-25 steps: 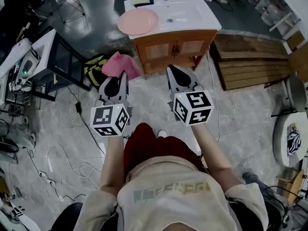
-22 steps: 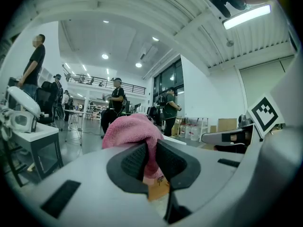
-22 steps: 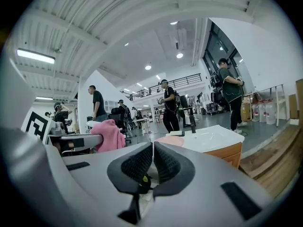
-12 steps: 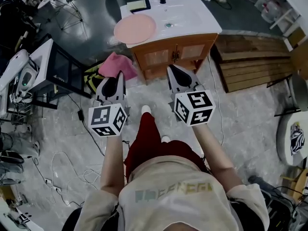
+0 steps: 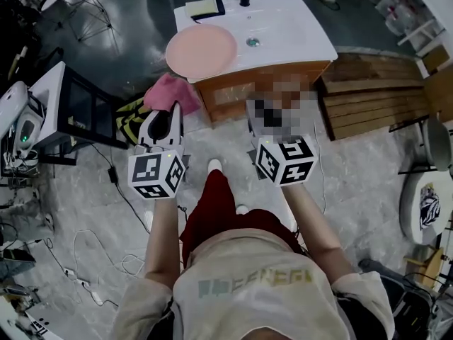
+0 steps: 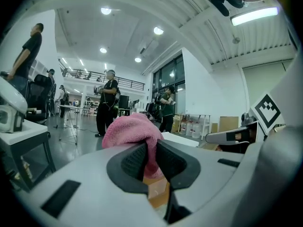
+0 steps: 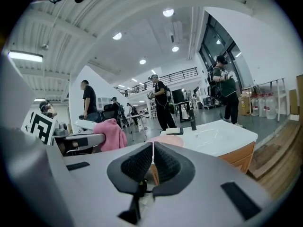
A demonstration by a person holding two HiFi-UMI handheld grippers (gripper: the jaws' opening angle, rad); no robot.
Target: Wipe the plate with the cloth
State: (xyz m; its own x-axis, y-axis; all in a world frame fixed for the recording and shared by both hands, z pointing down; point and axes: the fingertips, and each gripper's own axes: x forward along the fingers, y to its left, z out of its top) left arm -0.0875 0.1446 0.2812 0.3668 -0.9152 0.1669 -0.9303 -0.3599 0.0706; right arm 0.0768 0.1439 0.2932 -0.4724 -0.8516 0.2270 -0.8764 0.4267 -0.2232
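Left claw [image 6: 150, 161] pinches the pink cloth [image 6: 129, 132]: one fold sits between the two ribbed pads, and the rest bunches over the jaw tips. Right claw [image 7: 152, 161] is pressed together, with nothing between its pads. I hold both claws side by side in front of me above the grey floor [image 5: 85, 190], pointing toward the table [image 5: 297, 30]. Table: white top with a shallow basin, wooden cabinet below. Pink plate [image 5: 201, 50] lies flat on the left end of the white top, its rim overhanging the left edge; the drain [image 5: 253, 42] is just to its right. Cloth is apart from the plate, short of the table, in front of its left corner in the head view. A dark pad [image 5: 205, 7] lies behind the plate at the back edge. Right gripper view: plate shows just past the closed jaw tips. People [image 6: 106, 98] stand in the hall beyond.
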